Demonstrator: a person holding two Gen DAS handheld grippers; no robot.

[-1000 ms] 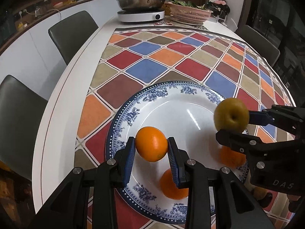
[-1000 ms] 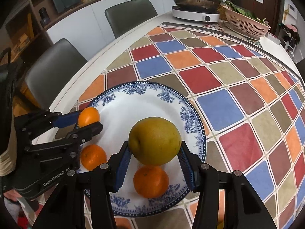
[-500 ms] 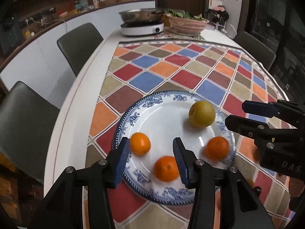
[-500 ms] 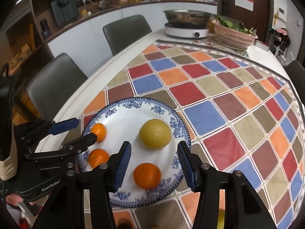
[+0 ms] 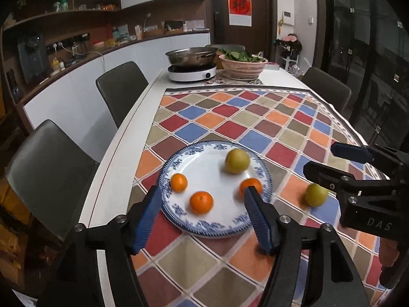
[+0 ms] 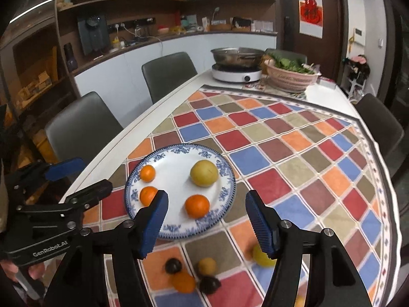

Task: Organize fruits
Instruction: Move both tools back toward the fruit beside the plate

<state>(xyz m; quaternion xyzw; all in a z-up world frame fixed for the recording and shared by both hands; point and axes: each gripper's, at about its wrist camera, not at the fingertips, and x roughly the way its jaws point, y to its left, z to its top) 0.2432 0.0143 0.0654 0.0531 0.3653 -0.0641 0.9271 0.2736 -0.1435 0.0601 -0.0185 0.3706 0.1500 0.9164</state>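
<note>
A blue-and-white plate on the checked tablecloth holds three oranges and a yellow-green pear. My left gripper is open and empty, raised above the plate's near edge. My right gripper is open and empty, also pulled back above the plate. Loose fruit lies on the cloth near me: a yellow-green fruit, a small yellow one, an orange and two dark fruits.
An induction cooker with a steel pan and a basket of greens stand at the table's far end. Grey chairs line the left side and one stands at the right. The white table edge runs along the left.
Both grippers opened, leaving the orange and the pear on the plate, then pulled back and up, so more of the table shows.
</note>
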